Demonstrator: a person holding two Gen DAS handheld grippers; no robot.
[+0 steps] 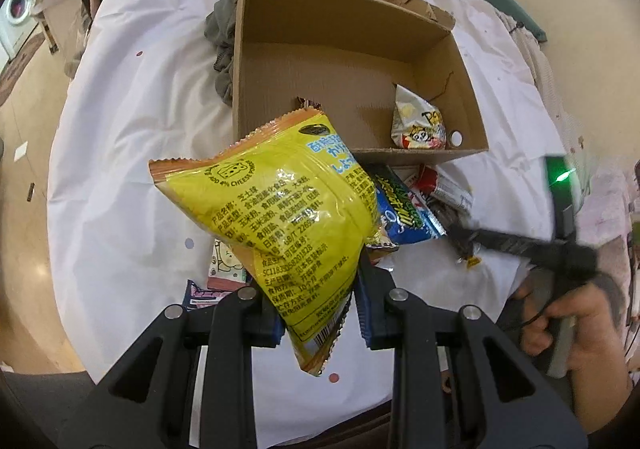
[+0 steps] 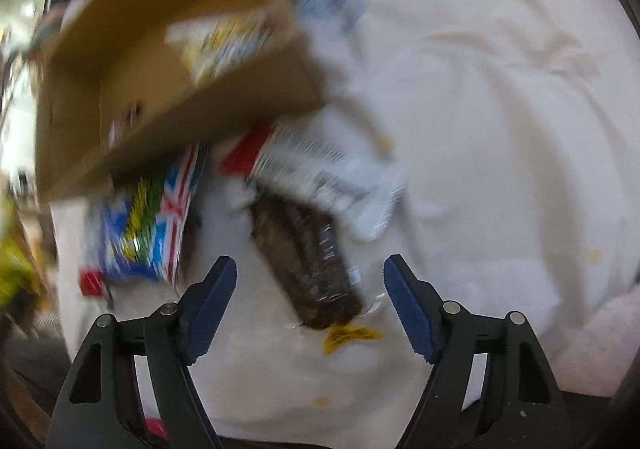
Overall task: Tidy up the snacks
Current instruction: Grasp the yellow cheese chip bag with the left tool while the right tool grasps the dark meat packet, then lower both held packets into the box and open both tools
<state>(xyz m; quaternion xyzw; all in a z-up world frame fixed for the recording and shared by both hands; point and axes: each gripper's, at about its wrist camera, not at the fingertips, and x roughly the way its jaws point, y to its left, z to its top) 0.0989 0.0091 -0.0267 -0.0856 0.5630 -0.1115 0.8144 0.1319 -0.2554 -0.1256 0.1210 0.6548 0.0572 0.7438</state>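
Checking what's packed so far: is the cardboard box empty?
No, a silver snack packet already lies in the right front corner of the cardboard box, seen in the left wrist view.

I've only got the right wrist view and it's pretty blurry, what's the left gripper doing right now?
Observer: The left gripper is shut on a yellow cheese snack bag, held up in front of the cardboard box.
Operator: Anything in that box already?
Observer: Yes, a white and red snack packet lies in its near right corner.
Operator: Are there other snacks I can't see?
Observer: A pink and white packet lies on the white sheet under the held bag.
Operator: What's beyond the box?
Observer: A crumpled grey cloth lies against its left wall.
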